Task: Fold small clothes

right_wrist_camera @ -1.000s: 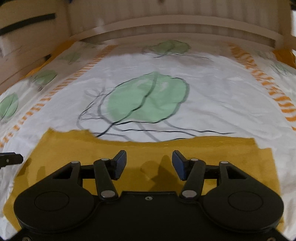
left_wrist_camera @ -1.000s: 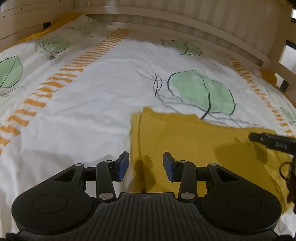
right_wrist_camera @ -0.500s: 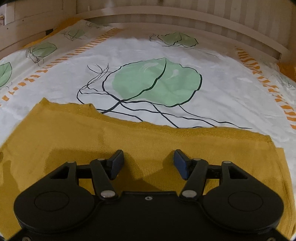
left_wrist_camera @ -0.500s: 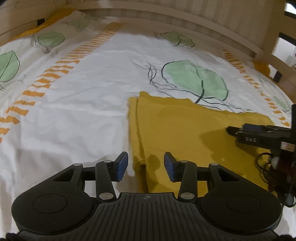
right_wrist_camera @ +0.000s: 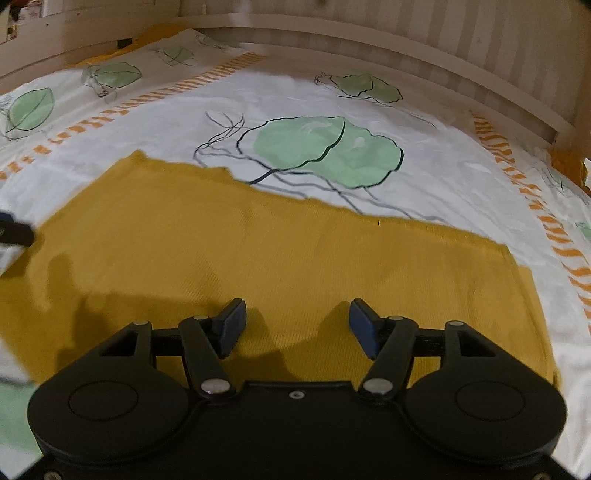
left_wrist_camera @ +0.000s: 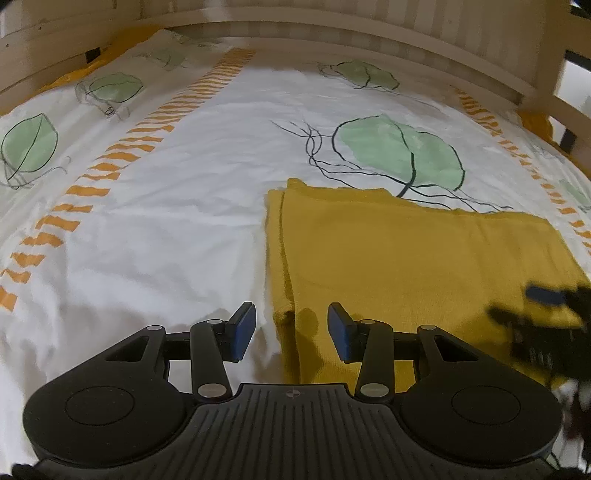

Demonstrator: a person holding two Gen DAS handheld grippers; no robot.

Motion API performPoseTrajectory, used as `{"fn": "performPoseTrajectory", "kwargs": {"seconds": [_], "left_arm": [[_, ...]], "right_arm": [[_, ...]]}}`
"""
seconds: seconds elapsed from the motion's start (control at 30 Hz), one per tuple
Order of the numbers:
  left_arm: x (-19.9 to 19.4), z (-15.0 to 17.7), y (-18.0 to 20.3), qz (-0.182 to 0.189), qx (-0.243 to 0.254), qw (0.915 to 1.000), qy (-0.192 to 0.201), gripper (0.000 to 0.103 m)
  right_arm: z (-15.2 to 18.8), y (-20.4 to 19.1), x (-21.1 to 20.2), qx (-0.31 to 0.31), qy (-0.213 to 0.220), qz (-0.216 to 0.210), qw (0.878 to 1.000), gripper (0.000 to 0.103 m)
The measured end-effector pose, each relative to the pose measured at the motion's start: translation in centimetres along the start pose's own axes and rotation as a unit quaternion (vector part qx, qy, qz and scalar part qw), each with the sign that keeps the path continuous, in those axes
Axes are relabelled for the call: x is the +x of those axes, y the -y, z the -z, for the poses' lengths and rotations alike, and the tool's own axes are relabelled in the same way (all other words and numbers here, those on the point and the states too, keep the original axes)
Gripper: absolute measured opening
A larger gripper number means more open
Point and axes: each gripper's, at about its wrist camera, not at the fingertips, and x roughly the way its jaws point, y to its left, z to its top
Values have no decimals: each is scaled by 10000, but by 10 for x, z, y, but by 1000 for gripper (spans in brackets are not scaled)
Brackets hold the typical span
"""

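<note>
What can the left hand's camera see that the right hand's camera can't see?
Only the left wrist view shows the doubled left edge of the yellow cloth, and the left gripper, open, straddling that edge.

Only the right wrist view shows the cloth's right edge, and the right gripper, open over the middle of the cloth.

Both show the yellow cloth lying flat on the white bedsheet, the big green leaf print just beyond it, and the wooden bed rail.

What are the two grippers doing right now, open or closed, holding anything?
Left gripper: open, holding nothing, at the left edge of the yellow cloth.
Right gripper: open, holding nothing, over the cloth.
</note>
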Motion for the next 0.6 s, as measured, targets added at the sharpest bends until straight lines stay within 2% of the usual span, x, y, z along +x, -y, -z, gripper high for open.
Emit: {"fn": "performPoseTrajectory", "kwargs": {"seconds": [0.17, 0.3, 0.4, 0.53, 0.6], "left_arm": [[1, 1, -1, 42, -56, 10000, -31, 42], [6, 4, 1, 95, -71, 9998, -136, 42], [11, 7, 2, 143, -100, 9995, -253, 42], [21, 12, 3, 176, -149, 9986, -484, 42], [23, 15, 3, 155, -169, 9985, -489, 42]], "right_arm": [[27, 0, -25, 93, -63, -228, 9997, 71], [32, 17, -41, 289, -163, -634, 9974, 72], [31, 49, -53, 787, -73, -821, 9935, 72], [31, 116, -60, 1806, 91, -582, 9818, 80], [33, 146, -58, 2193, 84, -449, 9746, 80]]}}
